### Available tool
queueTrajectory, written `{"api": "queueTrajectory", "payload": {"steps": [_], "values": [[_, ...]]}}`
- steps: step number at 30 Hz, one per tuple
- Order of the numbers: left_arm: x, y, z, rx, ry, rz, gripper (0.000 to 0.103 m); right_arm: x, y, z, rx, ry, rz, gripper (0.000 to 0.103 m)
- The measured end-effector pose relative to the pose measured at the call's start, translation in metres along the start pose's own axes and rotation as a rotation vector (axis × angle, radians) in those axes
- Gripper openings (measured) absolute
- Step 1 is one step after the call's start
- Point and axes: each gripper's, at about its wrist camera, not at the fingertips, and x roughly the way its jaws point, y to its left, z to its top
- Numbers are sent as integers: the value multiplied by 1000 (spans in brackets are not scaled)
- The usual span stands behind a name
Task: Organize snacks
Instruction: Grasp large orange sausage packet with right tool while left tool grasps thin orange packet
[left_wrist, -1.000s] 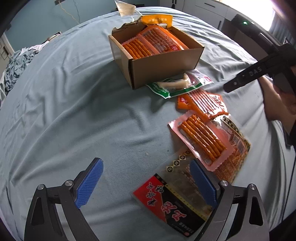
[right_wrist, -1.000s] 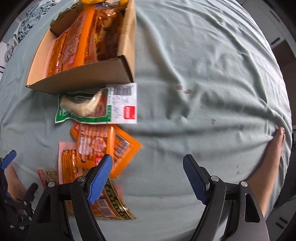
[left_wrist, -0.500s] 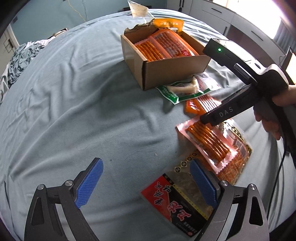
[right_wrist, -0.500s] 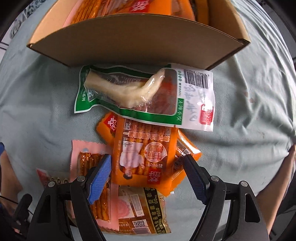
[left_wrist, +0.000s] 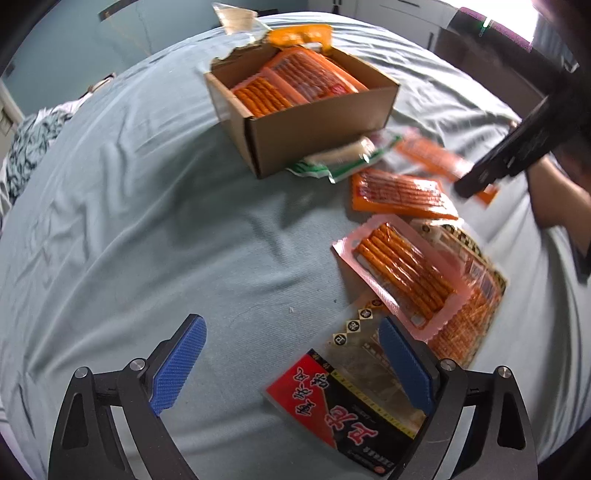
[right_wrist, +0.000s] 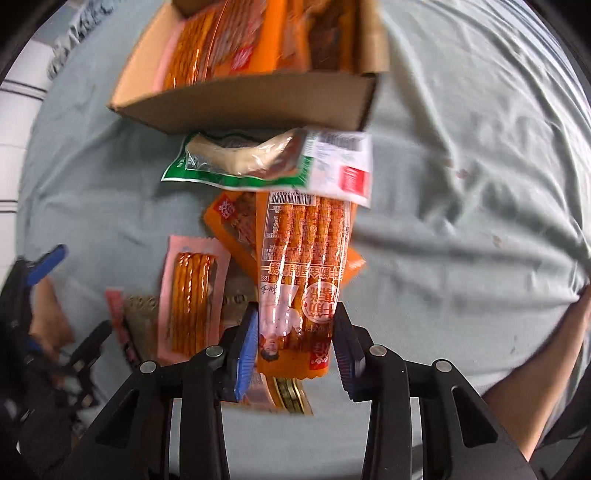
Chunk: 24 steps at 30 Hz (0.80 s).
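Bed: grey-green sheet (left_wrist: 155, 206), wrinkled, carries everything I am sorting.
Cardboard box (left_wrist: 317, 136): open on top, at the far side of the sheet, already packed with orange snack packs.
Green-edged pack (right_wrist: 266, 162): lies flat against the box's near wall, with a pale snack showing through its clear window.
Orange stick pack (right_wrist: 301, 280): clamped by its near end in my right hand-held gripper (right_wrist: 295, 343); the jaws have just been closing on it, and its far end points toward the box.
Second orange pack (left_wrist: 400, 194): flat on the sheet, near the green-edged one.
Pink-edged stick pack (left_wrist: 402, 273): lies on top of a brown patterned pack.
Red-and-black pack (left_wrist: 347, 406): nearest me, partly under my left gripper's right finger.
Left hand-held gripper (left_wrist: 291, 365): jaws wide apart, nothing between the pads, poised above the sheet.
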Motion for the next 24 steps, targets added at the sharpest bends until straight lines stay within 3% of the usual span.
{"api": "queueTrajectory", "payload": {"steps": [5, 12, 14, 18, 20, 24], "values": [[13, -11, 8, -5, 45, -22, 96, -11, -33, -22, 34, -22, -18, 36], [32, -44, 29, -17, 120, -145, 96, 0, -46, -40, 39, 9, -49, 36], [39, -49, 36, -57, 150, -199, 96, 7, -44, -41, 38, 12, -46, 36], [71, -50, 46, -247, 285, -354, 99, 3, -42, -37, 28, 14, -47, 36], [83, -52, 49, -281, 322, -315, 101, -1, -41, -33, 28, 11, -49, 36], [92, -70, 57, -230, 370, -235, 103, 4, -36, -36, 11, 1, -45, 36]]}}
